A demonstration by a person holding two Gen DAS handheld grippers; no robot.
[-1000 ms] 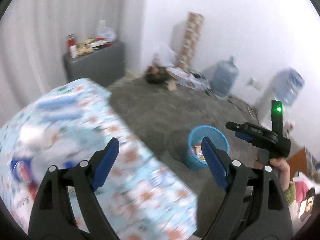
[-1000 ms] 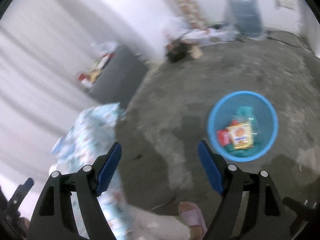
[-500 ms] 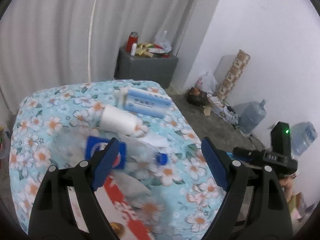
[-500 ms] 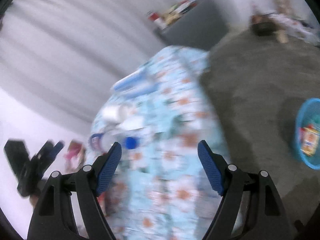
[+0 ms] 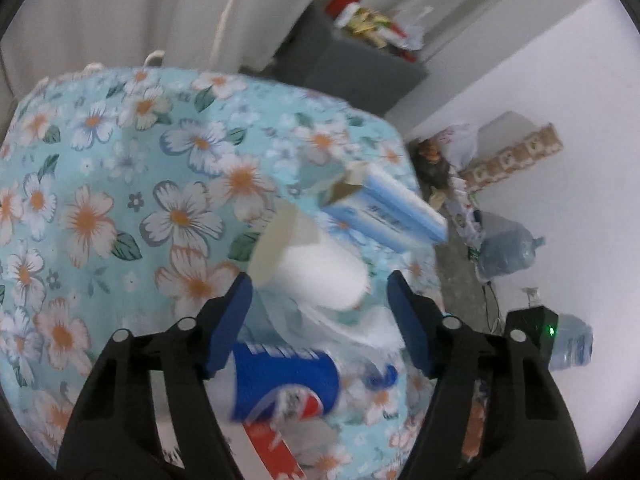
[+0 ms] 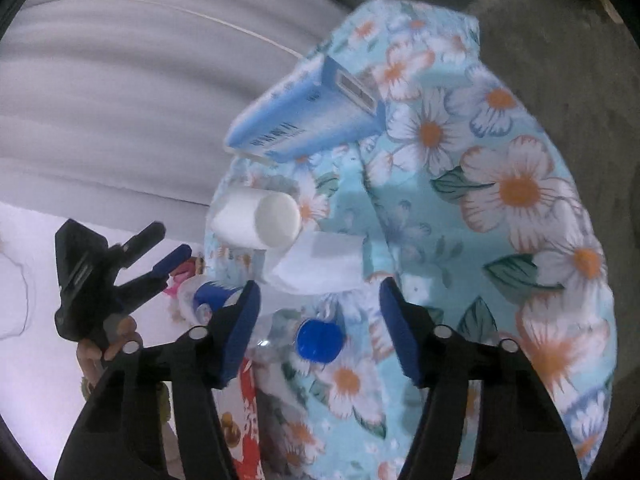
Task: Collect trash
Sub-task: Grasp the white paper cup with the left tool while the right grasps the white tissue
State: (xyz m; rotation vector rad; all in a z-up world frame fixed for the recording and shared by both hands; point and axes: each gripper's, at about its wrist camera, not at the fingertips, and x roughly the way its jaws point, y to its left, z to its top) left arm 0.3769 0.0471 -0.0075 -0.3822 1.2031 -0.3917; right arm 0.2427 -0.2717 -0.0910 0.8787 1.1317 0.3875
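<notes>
From my left wrist camera I see the left hand-held gripper over the bench, which wears a light blue floral cloth; its jaws are closing with nothing pressed between the pads, so it grips nothing. Just beyond its blue fingertips, in the middle of the frame, lies a white paper cup on its side, mouth toward the left. Below it, between the fingers in the picture, sits a clear plastic bottle with a blue label and a blue cap, partly blurred. A blue and white carton lies above and right of the cup, near the far edge of the bench. A red and white wrapper shows at the bottom centre. From my right wrist camera, the right hand-held gripper is also closing on empty air, with the bottle's blue cap seen between its fingers and a white tissue just above. The cup sits at centre left, the carton above it. At the left edge a hand holds the other gripper.
</notes>
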